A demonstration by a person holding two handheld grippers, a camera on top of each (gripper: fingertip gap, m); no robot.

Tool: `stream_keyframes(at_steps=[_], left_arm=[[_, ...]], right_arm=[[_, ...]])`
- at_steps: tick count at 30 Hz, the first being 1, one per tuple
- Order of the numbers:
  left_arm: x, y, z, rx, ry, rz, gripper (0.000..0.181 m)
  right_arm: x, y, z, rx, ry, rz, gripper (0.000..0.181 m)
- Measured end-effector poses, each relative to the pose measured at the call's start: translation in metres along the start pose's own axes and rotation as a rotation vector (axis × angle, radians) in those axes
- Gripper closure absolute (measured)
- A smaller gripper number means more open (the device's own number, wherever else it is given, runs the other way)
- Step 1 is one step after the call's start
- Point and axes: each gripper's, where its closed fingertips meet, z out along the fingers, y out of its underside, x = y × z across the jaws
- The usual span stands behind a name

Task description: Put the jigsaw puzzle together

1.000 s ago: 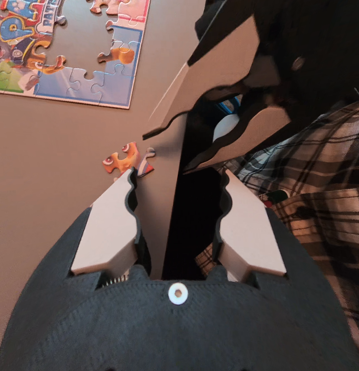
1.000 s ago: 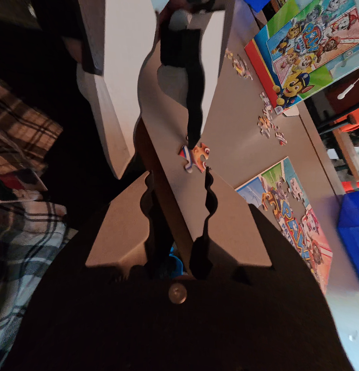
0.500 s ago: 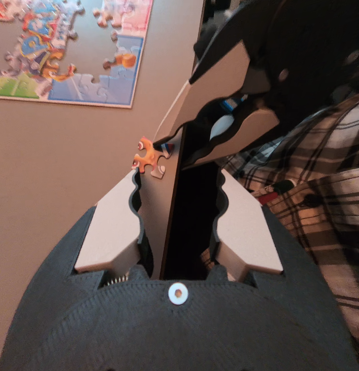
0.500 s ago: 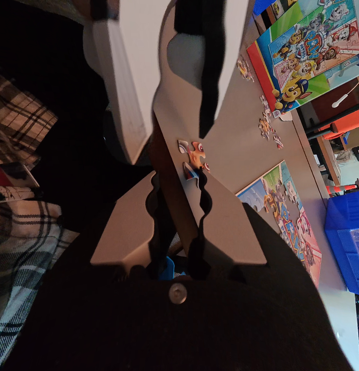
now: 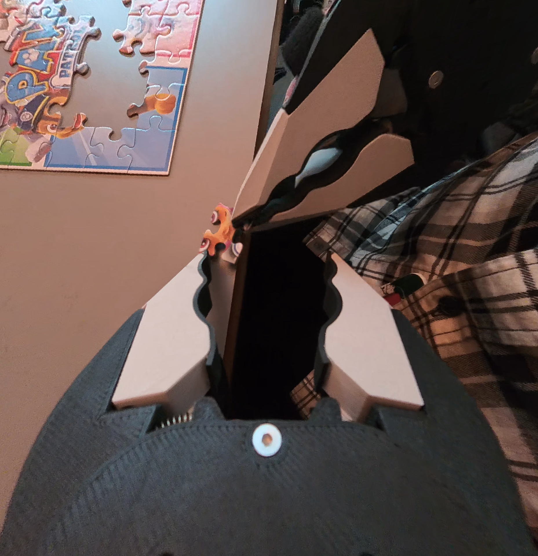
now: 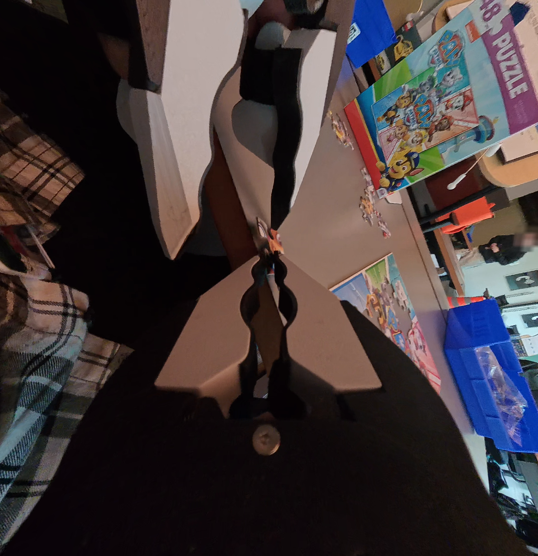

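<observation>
Orange cardboard puzzle piece [image 5: 221, 230], frame centre at the table edge, is now pinched by the right gripper [image 6: 269, 264], ready for lifting; left gripper [image 5: 267, 261] gapes empty.

Your loose puzzle piece [image 5: 220, 231] at the table's near edge: orange w/ white, blue bits. Table [image 5: 81, 270]: plain grey-brown. Half-built jigsaw [image 5: 81, 90]: blue border, pink, green corner. Your shirt [image 5: 442, 255]: black/white/tan plaid. Both grippers: beige fingers [image 5: 168, 340], black bodies. Puzzle box [image 6: 442, 105]: red side, purple band. Bin [image 6: 487, 370]: blue.
</observation>
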Motion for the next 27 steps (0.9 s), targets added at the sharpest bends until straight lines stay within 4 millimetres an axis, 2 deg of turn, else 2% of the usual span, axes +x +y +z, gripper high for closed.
stream_keyframes(at_steps=[6, 8, 11, 14, 17, 23, 27], left_arm=[[-0.006, -0.024, -0.012, 0.112, 0.038, -0.026, 0.111], [-0.014, -0.032, -0.017, 0.144, 0.039, -0.026, 0.116], [-0.036, -0.039, -0.017, 0.151, 0.011, -0.02, 0.118], [-0.059, -0.045, -0.008, 0.128, -0.004, -0.003, 0.118], [-0.078, -0.057, 0.006, 0.112, 0.005, 0.004, 0.117], [-0.103, -0.067, 0.042, 0.036, 0.046, 0.028, 0.118], [-0.111, -0.062, 0.056, -0.017, 0.074, 0.021, 0.119]], right_arm=[[0.021, -0.009, -0.013, 0.05, 0.027, -0.037, 0.181], [0.042, -0.01, -0.021, 0.07, 0.075, -0.053, 0.181], [0.078, 0.007, -0.024, 0.047, 0.123, -0.126, 0.181], [0.102, 0.035, -0.014, 0.009, 0.102, -0.24, 0.181], [0.114, 0.063, 0.005, -0.02, 0.036, -0.319, 0.181], [0.121, 0.089, 0.035, -0.047, -0.104, -0.493, 0.181], [0.12, 0.105, 0.045, -0.047, -0.167, -0.533, 0.181]])
